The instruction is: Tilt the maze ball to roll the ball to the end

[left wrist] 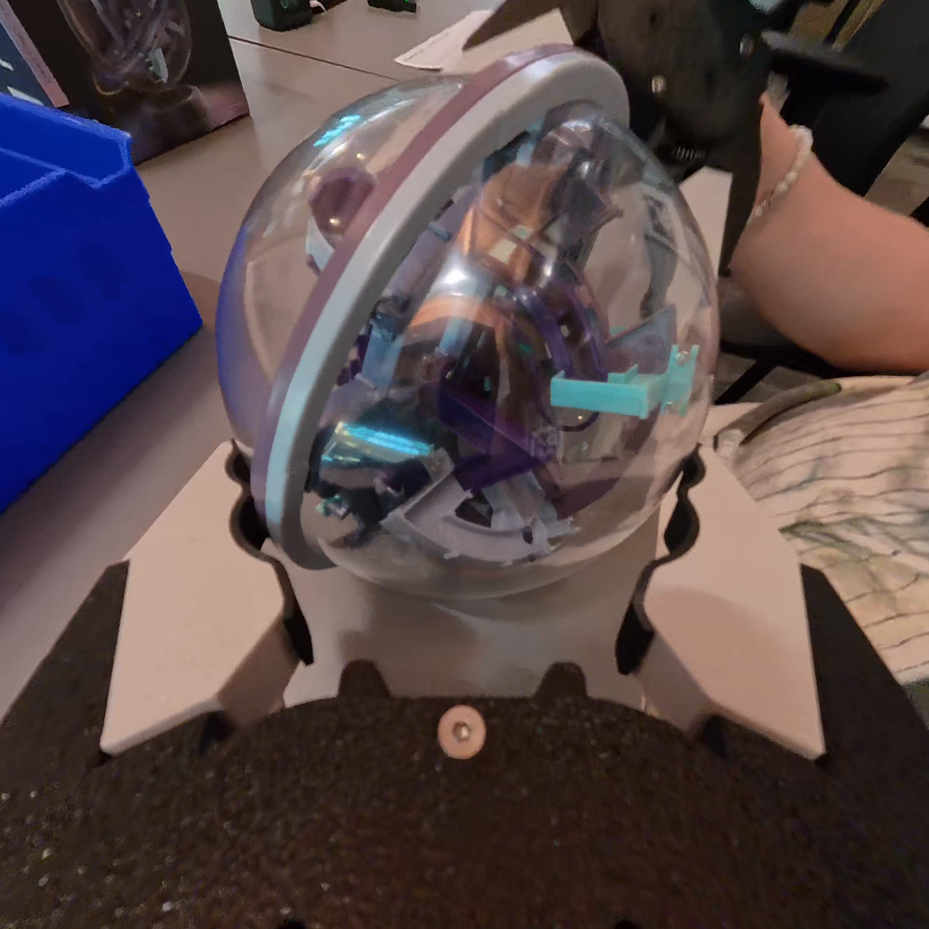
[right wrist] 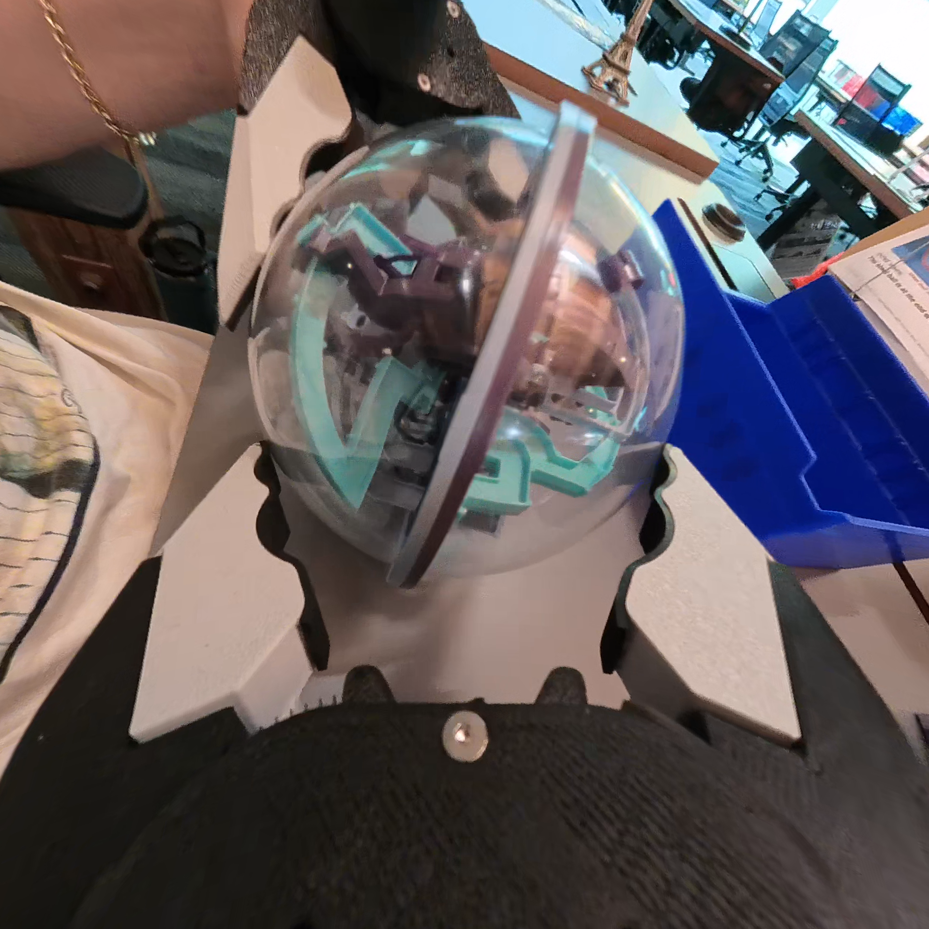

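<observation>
the clear plastic maze ball [left wrist: 467, 321] with grey equator ring and teal and purple tracks sits clamped between the left gripper [left wrist: 465, 482] and the right gripper [right wrist: 465, 482], both wide and pressing its sides, above the table. risk: the smooth shell slipping under uneven squeeze. only the right wrist view shows the small tower model [right wrist: 616, 65]; the inner ball is unseen.

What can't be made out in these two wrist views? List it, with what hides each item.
- Small rolling ball: not identifiable in either view; reflections, blur and tracks inside the maze ball mask it.
- Maze end point: unclear, same reason.
- Left gripper and right gripper contact: the sphere covers the pads.
- Blue bin contents: cut by the left edge in the left wrist view.
</observation>
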Demonstrator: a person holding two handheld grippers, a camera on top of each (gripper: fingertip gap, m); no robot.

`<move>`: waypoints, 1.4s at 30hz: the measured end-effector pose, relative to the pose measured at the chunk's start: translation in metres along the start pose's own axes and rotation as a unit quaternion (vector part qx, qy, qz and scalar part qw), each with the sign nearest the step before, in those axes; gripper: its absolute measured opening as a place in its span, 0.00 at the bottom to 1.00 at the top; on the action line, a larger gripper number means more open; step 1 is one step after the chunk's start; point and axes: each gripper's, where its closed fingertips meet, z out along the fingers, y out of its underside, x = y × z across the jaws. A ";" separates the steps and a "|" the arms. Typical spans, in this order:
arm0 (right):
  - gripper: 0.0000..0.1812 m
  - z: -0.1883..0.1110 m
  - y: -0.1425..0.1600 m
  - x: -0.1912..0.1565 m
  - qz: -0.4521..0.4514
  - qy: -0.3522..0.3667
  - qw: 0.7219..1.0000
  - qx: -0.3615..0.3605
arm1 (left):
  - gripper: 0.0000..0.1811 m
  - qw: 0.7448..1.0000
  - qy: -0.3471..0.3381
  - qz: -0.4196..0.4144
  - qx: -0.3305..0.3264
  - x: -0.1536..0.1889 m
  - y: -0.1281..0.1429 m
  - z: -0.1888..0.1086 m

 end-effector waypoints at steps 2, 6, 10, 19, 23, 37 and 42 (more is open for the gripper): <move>0.78 -0.002 -0.004 0.000 -0.004 0.000 1.000 0.006 | 0.87 0.999 -0.012 0.026 -0.015 -0.001 0.003 0.000; 0.80 -0.001 -0.002 -0.003 0.010 -0.009 1.000 0.000 | 0.87 0.998 -0.016 0.055 -0.022 0.001 0.002 0.002; 0.82 0.000 0.007 -0.001 0.028 -0.012 1.000 -0.002 | 0.87 0.997 -0.027 0.069 -0.002 0.000 -0.007 0.005; 0.78 -0.008 0.008 -0.002 0.056 -0.028 0.998 -0.004 | 0.87 0.993 -0.038 0.109 0.004 0.002 -0.011 0.006; 0.77 -0.009 0.006 -0.003 0.051 -0.028 0.998 0.000 | 0.87 0.991 -0.037 0.125 -0.002 0.001 -0.010 0.005; 0.78 -0.002 0.015 0.000 0.019 -0.010 1.000 -0.017 | 0.86 0.980 -0.068 0.187 -0.013 -0.005 -0.010 0.004; 0.78 -0.002 0.017 0.003 0.008 -0.005 1.000 -0.013 | 0.86 0.977 -0.078 0.199 -0.008 -0.007 -0.011 0.006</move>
